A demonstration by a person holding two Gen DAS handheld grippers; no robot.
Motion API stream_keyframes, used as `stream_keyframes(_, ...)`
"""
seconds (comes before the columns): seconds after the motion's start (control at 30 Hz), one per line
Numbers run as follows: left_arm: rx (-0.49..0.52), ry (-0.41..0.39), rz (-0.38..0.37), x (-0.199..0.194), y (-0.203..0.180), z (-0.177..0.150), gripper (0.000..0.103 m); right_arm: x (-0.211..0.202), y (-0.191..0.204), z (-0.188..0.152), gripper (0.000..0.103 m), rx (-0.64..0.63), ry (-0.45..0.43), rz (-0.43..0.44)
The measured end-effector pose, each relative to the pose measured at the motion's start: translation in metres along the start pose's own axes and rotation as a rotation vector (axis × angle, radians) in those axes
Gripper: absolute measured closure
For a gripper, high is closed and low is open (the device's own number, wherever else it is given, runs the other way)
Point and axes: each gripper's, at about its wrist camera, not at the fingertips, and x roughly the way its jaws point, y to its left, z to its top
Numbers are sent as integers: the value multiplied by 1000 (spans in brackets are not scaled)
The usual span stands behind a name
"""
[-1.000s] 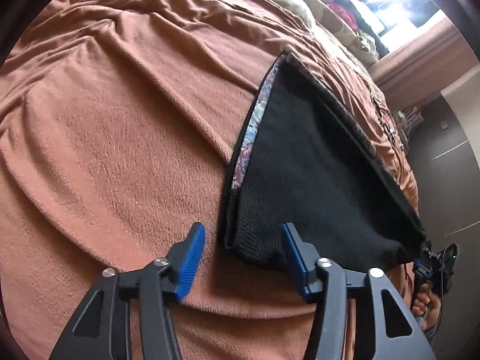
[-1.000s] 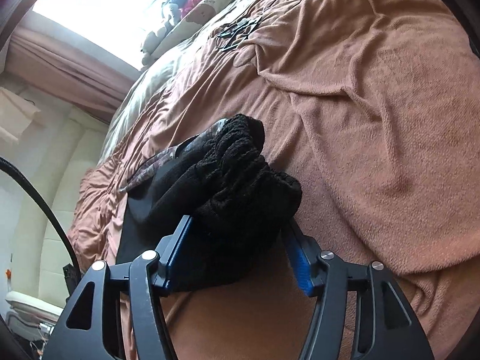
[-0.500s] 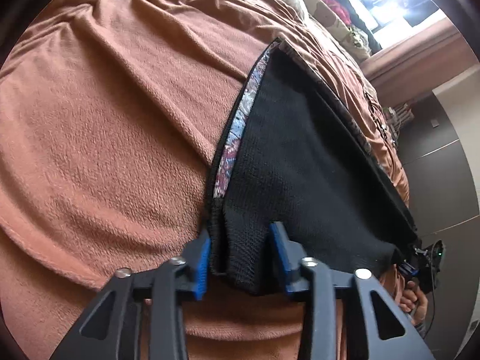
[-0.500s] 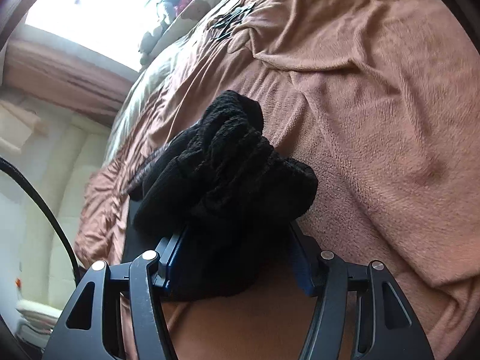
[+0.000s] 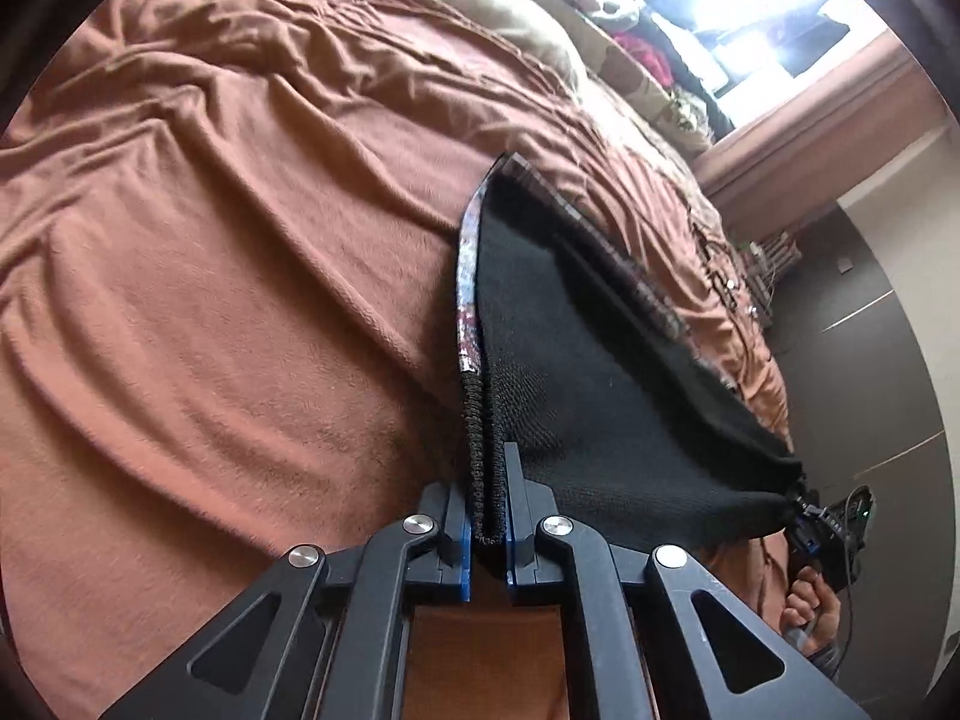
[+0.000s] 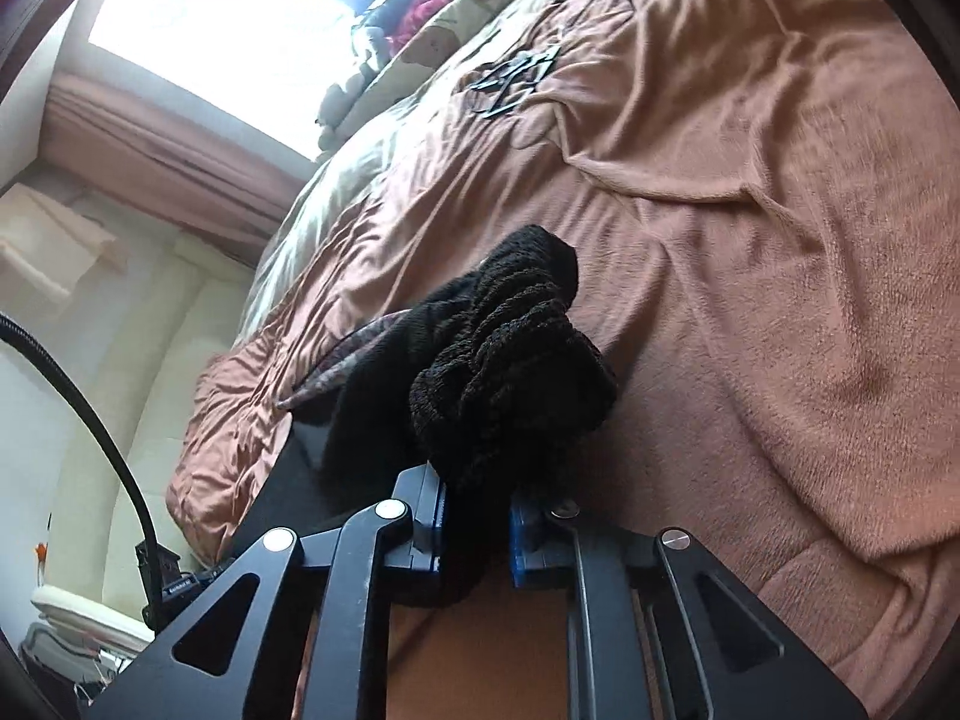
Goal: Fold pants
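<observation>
Black knit pants (image 5: 600, 390) with a patterned lining edge lie folded on the brown bed cover (image 5: 240, 300). My left gripper (image 5: 486, 450) has its jaws closing tight on the near corner, with the doubled hem pinched between the blue pads and lifted. The cloth stretches right to my right gripper (image 5: 822, 534), held by a hand (image 5: 810, 606). In the right wrist view the pants (image 6: 510, 360) are bunched in a thick wad. My right gripper (image 6: 477, 492) has its jaws closing, and the pads press on that wad.
The bed cover (image 6: 750, 300) spreads wide, with creases. Pillows and piled clothes (image 5: 630, 42) sit at the far end under a bright window. A black wire object (image 6: 516, 78) lies on the cover. A black cable (image 6: 90, 408) hangs at left, beside the bed's edge.
Both grippers have closed on the pants. The left one went from open beside the corner to pinching the hem and lifting it. The right one squeezed the bunched end.
</observation>
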Motion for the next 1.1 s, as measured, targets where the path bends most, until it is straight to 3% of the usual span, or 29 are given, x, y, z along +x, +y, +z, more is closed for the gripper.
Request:
stream_keyframes(0.47,-37,-52,-20,-67,10,-47,96,-13,22,-19,92,-51,53,33)
stream_keyframes(1.1,-95,-95,-33,-155,33,-130,96,-63,36,-68,92,-105,147,58)
